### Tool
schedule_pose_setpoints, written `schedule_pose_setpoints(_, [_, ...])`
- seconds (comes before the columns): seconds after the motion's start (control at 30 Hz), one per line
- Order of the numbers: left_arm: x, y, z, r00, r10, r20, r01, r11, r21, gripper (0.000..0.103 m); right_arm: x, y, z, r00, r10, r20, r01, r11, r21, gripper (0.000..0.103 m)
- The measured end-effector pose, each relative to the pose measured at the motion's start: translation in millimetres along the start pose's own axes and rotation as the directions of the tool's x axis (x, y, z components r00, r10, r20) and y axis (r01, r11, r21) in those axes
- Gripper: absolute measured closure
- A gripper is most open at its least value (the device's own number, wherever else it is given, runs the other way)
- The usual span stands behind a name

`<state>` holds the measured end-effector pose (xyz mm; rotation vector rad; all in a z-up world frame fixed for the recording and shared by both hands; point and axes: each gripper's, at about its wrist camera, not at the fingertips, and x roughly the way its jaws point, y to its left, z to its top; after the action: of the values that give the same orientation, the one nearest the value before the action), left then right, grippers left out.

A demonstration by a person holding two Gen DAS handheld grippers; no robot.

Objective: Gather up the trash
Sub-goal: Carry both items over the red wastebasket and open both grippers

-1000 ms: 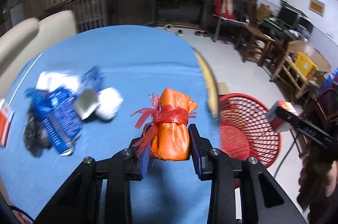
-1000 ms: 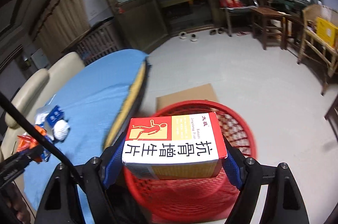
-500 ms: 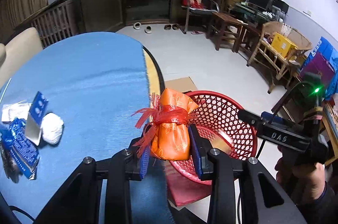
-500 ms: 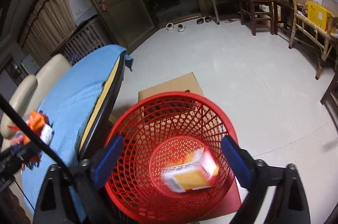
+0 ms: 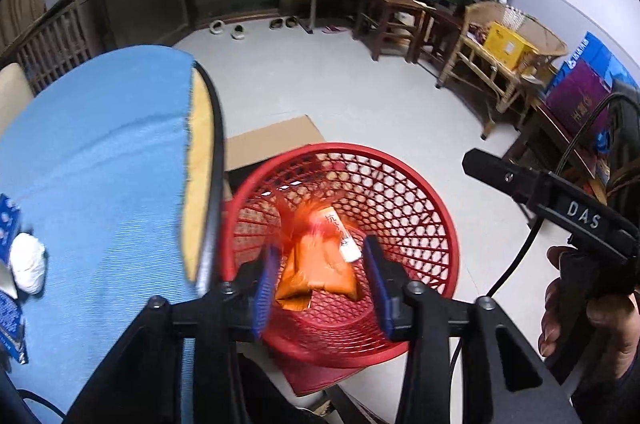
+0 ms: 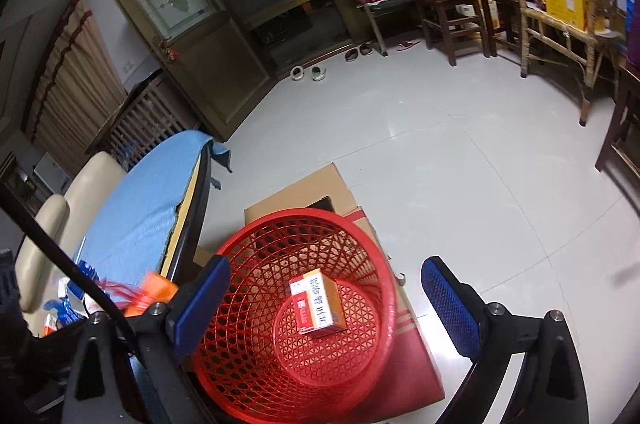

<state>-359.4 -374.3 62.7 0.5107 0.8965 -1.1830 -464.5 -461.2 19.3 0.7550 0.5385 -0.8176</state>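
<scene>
**Two pieces in the basket, more trash left on the worktop**

My left tongs (image 5: 320, 284) stand open over the red basket (image 5: 436, 216), and the orange packet (image 5: 320, 264) is below them inside it, blurred (I judge it is dropping, or has just landed). My right tongs (image 6: 324, 308) are also open and hold nothing. The medicine box (image 6: 318, 304) lies flat on the basket's bottom. So two pieces are collected. On the blue worktop (image 5: 100, 164) a white crumpled ball (image 5: 26, 266) and some blue wrappers (image 5: 8, 224) remain, so the task is not finished. The packet is orange, soft-looking, with a red fringed tie; its details are smeared. The box is white, red and yellow, with printed characters.
</scene>
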Motion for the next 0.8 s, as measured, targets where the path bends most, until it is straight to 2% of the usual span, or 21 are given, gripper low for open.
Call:
schedule_pose_setpoints(0.07, [0.5, -0.4, 0.6, 1.000, 0.009, 0.002, -0.009, 1.000, -0.002, 0.026, -2.2, -3.5, 0.6, 1.000, -0.007, 0.005, 0.007, 1.000, 0.010, 0.005])
schedule_pose_setpoints(0.27, [-13.0, 19.2, -2.0, 0.999, 0.019, 0.039, -0.016, 0.998, -0.061, 0.025, -9.2, -2.5, 2.1, 1.000, -0.012, 0.014, 0.012, 1.000, 0.014, 0.005])
schedule_pose_setpoints(0.43, [-31.4, 53.4, -11.3, 0.997, 0.045, 0.067, -0.034, 0.987, -0.159, 0.025, -6.7, 14.7, -2.8, 1.000, 0.000, -0.001, 0.000, 1.000, -0.013, 0.005])
schedule_pose_setpoints(0.63, [-51.4, 97.0, -37.1, 0.992, 0.099, 0.080, -0.074, 0.961, -0.267, 0.025, -1.3, 47.7, -14.0, 0.999, 0.031, -0.031, -0.034, 0.997, -0.073, 0.006])
schedule_pose_setpoints(0.8, [-69.1, 135.8, -69.3, 0.985, 0.156, 0.079, -0.119, 0.927, -0.355, 0.025, 5.2, 86.0, -29.3, 0.996, 0.056, -0.074, -0.066, 0.987, -0.146, 0.006])
